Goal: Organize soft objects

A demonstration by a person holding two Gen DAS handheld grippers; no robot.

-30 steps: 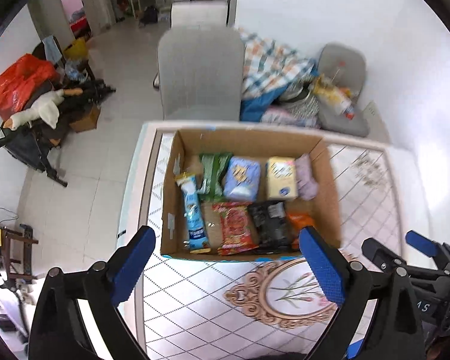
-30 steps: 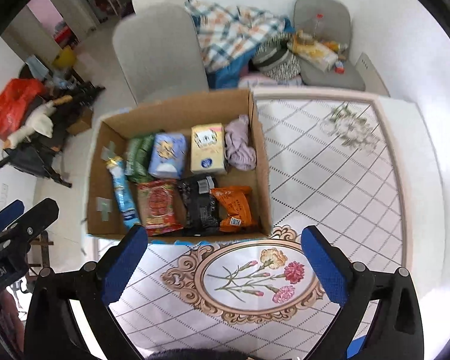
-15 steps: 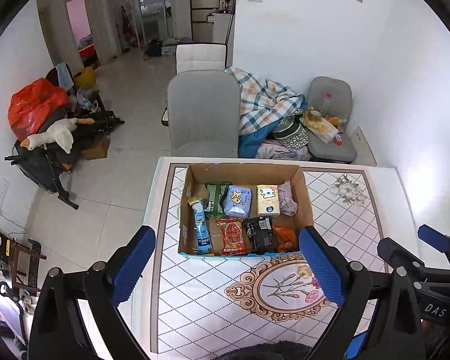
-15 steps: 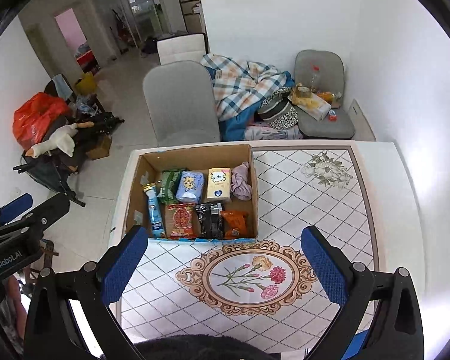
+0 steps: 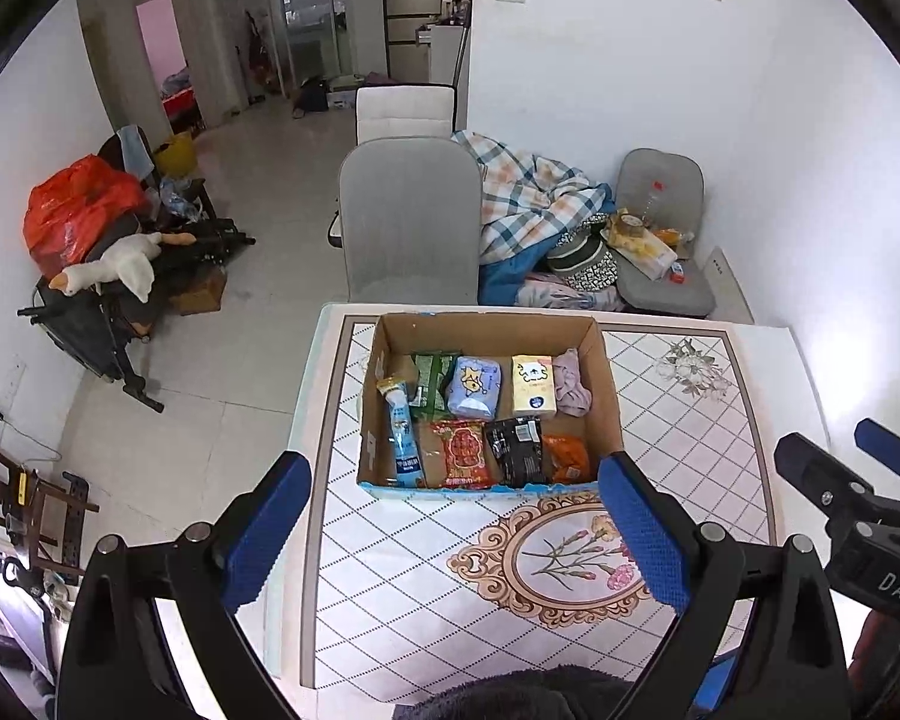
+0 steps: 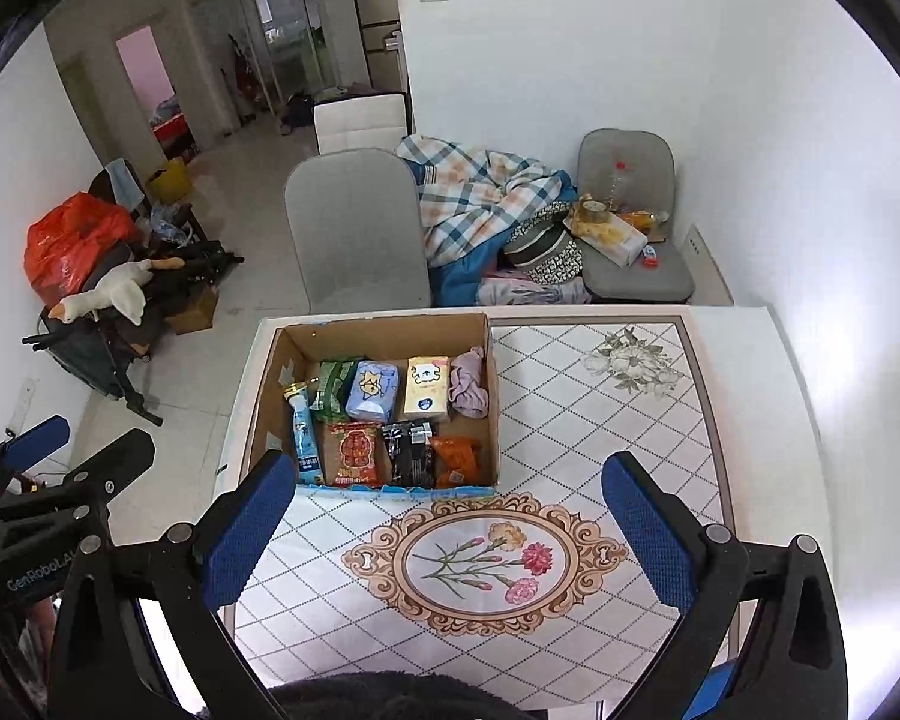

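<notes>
A cardboard box [image 5: 607, 384] [image 6: 492, 396] stands at the table's far left. It holds several soft packs: a red snack bag [image 5: 461, 453] [image 6: 354, 453], a black bag [image 5: 516, 450], an orange bag [image 5: 567, 457], a blue tissue pack [image 5: 474, 387] [image 6: 372, 390], a yellow tissue pack [image 5: 533, 385], a pink cloth [image 5: 571, 390] [image 6: 469, 384], a green pack [image 5: 431, 381] and a blue tube [image 5: 402, 432]. My left gripper [image 5: 456, 531] and right gripper [image 6: 444, 531] are open and empty, high above the near side of the table.
The table [image 6: 600, 432] has a tiled cloth with a flower medallion [image 6: 486, 558]. A grey chair [image 5: 411, 222] stands behind the box. A second chair with clutter [image 6: 630, 240] and a plaid blanket [image 6: 480, 198] are at the back right.
Both grippers have risen and pulled back from the box, which now looks smaller and farther. Both stay open and empty. The box contents have not moved.
</notes>
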